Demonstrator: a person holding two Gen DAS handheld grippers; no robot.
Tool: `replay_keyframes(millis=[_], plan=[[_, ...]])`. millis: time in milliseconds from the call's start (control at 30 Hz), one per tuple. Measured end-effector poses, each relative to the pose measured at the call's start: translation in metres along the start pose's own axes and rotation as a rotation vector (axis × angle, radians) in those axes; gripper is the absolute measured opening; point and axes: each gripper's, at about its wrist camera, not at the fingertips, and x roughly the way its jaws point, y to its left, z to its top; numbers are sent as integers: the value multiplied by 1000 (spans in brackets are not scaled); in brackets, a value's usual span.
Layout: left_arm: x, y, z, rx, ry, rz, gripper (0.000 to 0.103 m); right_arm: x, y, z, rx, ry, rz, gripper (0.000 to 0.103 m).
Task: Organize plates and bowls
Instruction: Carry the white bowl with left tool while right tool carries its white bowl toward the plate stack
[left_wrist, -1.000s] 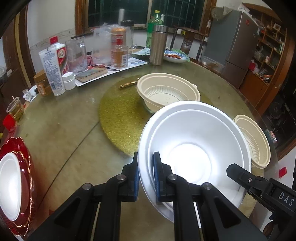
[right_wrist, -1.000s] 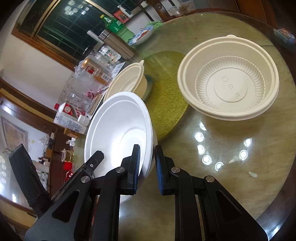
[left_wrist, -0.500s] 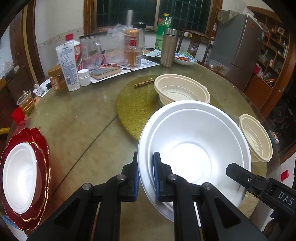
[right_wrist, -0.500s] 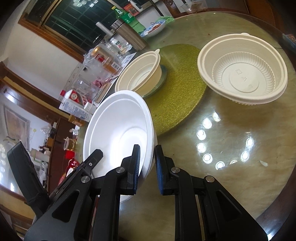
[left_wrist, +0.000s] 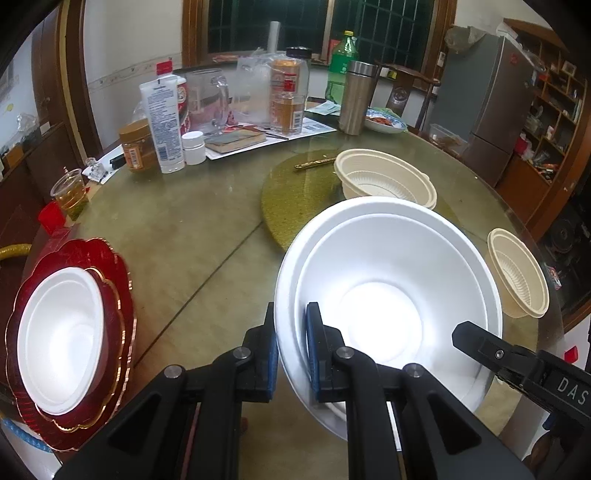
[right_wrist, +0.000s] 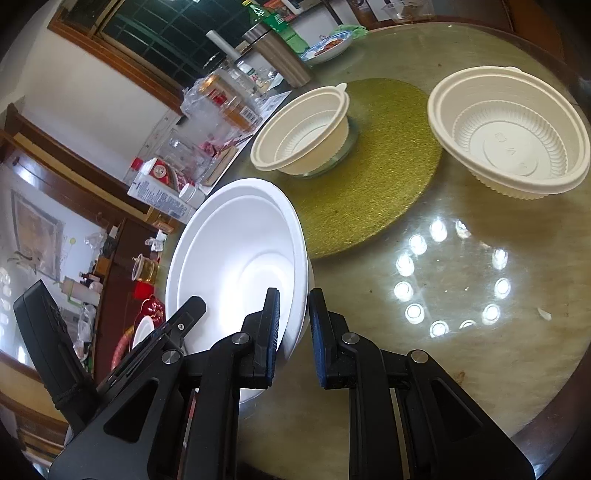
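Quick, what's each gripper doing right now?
Left gripper: shut on the white bowls' rim.
Right gripper: shut on the same bowls' opposite rim.

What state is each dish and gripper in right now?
left gripper: shut on white bowls' rim
right gripper: shut on opposite rim
white bowls: nested, held tilted
red plates: stacked, white bowl on top
beige bowls: upright, empty
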Motion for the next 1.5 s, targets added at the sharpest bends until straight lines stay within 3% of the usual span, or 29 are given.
replay_keyframes(millis=[467, 800, 1500], plan=[[-17, 23, -6, -44, -17, -2, 12, 8, 20, -6, -45, 24, 35, 16], [-47, 46, -5, -89, -89, 12, 12, 2, 52, -11, -118, 9, 72, 16], [-89, 132, -13, -242, -188, 165, 12, 38, 149, -33, -317, 89, 198, 16]])
